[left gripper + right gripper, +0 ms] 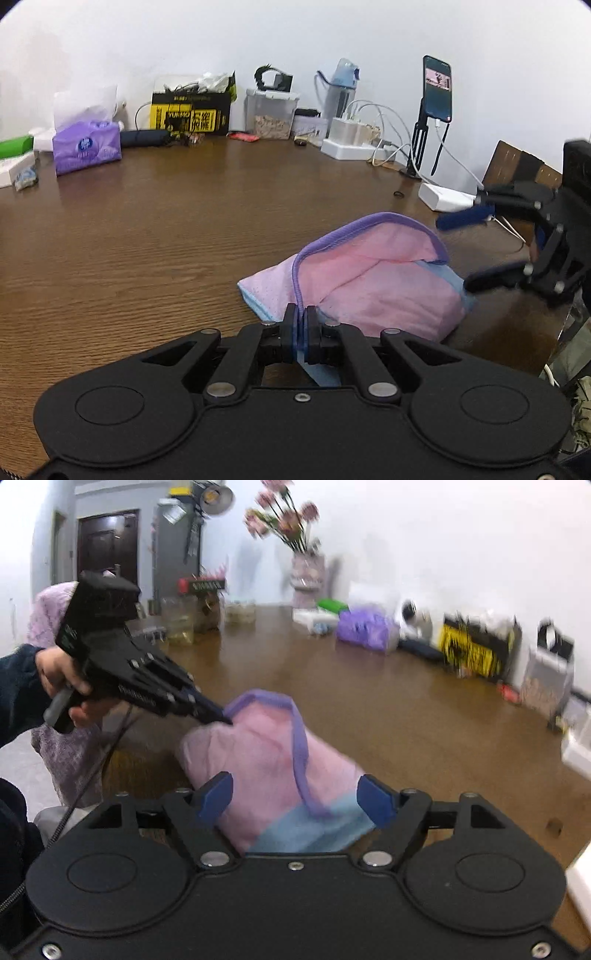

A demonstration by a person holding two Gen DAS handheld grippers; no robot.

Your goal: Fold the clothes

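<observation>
A small pink garment [373,284] with purple trim and a light blue band lies bunched on the brown wooden table [147,240]. My left gripper [302,325] is shut on its purple-trimmed edge and lifts it a little; it also shows in the right wrist view [221,718], held by a hand. My right gripper [295,799] is open, its blue-padded fingers astride the garment's [266,760] near end. In the left wrist view the right gripper [469,251] stands open at the garment's right side.
Along the far wall stand a purple tissue pack [86,146], a yellow-black box [192,112], a clear container [271,116], a water bottle [341,92], chargers with cables [354,142] and a phone on a stand [437,90]. A flower vase [306,576] and jars stand at the table's far end.
</observation>
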